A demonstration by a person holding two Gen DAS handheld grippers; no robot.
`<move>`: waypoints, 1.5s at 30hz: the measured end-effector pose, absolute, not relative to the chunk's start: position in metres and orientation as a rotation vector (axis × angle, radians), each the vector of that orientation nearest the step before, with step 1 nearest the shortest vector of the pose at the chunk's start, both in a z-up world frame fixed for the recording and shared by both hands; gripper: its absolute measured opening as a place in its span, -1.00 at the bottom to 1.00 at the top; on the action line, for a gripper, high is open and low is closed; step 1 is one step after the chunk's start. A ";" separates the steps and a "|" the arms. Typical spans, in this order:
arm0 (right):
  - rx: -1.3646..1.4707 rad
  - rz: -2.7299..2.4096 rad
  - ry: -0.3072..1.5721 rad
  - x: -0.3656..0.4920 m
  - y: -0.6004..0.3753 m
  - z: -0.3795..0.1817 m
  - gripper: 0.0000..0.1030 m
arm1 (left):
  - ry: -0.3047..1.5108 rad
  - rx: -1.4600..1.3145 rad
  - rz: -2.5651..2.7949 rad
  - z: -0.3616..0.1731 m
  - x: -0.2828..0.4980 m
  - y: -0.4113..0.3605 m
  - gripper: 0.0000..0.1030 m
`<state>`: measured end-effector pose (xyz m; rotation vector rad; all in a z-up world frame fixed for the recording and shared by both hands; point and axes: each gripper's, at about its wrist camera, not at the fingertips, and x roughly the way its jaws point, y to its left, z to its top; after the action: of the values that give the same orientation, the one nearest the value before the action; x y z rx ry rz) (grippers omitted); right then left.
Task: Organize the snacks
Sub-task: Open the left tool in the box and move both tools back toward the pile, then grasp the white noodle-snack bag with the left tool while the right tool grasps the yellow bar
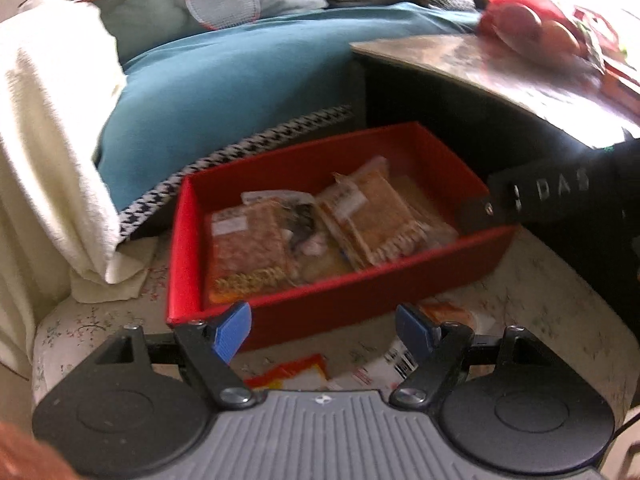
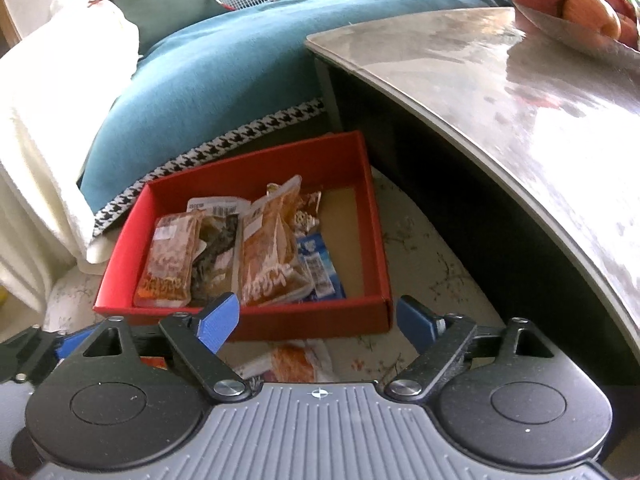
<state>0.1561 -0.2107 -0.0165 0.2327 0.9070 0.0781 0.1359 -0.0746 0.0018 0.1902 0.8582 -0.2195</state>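
Snacks are going into the red box (image 2: pixel 248 322); loose packets are still waiting on the floor.

The box is sitting on the patterned floor covering (image 2: pixel 424 256), already holding several orange snack packets (image 2: pixel 268 248) and a blue one (image 2: pixel 320 268). Both the left tongs (image 1: pixel 324 330) and right tongs (image 2: pixel 318 322) are standing apart, gripping nothing. Next is probably lowering onto a loose packet (image 2: pixel 296 362) just in front of the box. The bench (image 2: pixel 500 88) is overhanging on the right, the teal sofa cushion (image 2: pixel 208 76) crowding behind.

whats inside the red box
The red box holds several snack packets: orange ones, a dark one and a blue one. The right part of its floor is bare. Whatever lies beneath the packets is covered.
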 end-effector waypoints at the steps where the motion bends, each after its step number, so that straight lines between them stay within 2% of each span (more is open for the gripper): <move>1: 0.228 0.077 0.910 0.153 -0.210 -0.017 0.75 | 0.861 0.199 -0.227 0.000 0.134 -0.077 0.42; 23: 0.242 -0.012 1.030 0.096 -0.220 -0.056 0.80 | 0.903 0.308 -0.309 -0.019 0.122 -0.101 0.43; 45: 0.258 -0.041 1.075 0.092 -0.242 -0.070 0.85 | 1.037 0.345 -0.387 -0.058 0.139 -0.117 0.45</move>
<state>0.0919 -0.2416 -0.0700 0.2577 1.0754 -0.0412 0.1395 -0.1171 -0.0575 0.3452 1.0373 -0.3866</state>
